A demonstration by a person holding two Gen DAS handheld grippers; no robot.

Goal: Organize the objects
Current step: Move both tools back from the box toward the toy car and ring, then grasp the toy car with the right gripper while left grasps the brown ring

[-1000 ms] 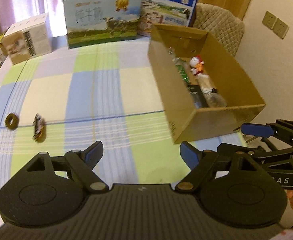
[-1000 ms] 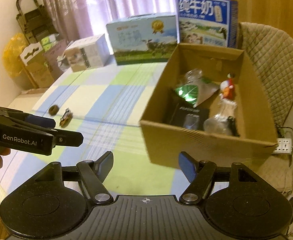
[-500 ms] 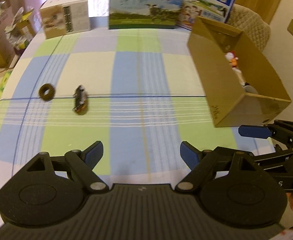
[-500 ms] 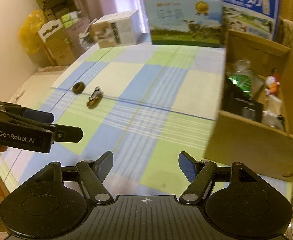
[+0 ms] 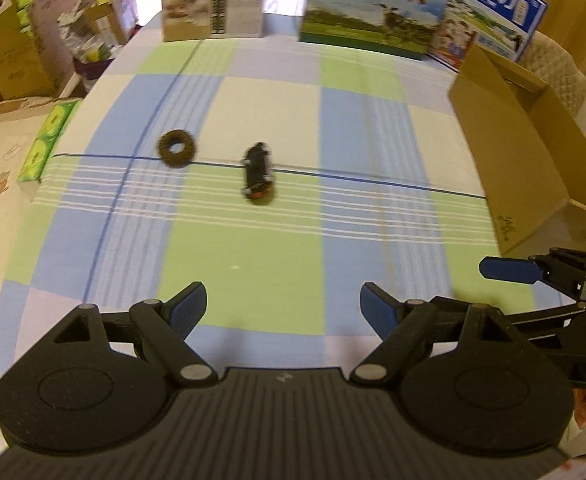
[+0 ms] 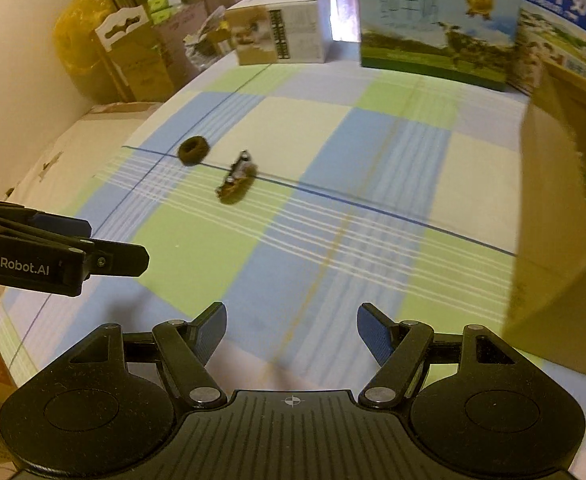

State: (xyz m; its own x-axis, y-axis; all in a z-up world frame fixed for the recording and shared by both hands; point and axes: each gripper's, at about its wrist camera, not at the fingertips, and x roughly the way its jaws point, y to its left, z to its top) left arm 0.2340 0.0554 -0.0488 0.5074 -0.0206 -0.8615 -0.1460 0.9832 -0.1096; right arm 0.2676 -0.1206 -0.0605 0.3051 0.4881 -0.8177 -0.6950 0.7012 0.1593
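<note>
Checked cloth (image 5: 277, 248) carries a ring (image 5: 176, 153) and, just right of it, a clip (image 5: 258, 173); both look light and small. Left gripper (image 5: 283, 306) and right gripper (image 6: 291, 330) gape empty; pinching the clip's narrow sides seems best.

"genrobot.ai" on the left tool (image 6: 105, 254), "纯牛奶" on the blue milk carton (image 5: 489, 12) at table's far edge

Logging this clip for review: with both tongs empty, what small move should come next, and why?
Probably ease the left tongs forward and down toward the small dark toy skateboard. They are open and empty, and it lies loose on the checked tablecloth almost straight ahead, beside the brown fuzzy ring; the open cardboard box stands to the right.
</note>
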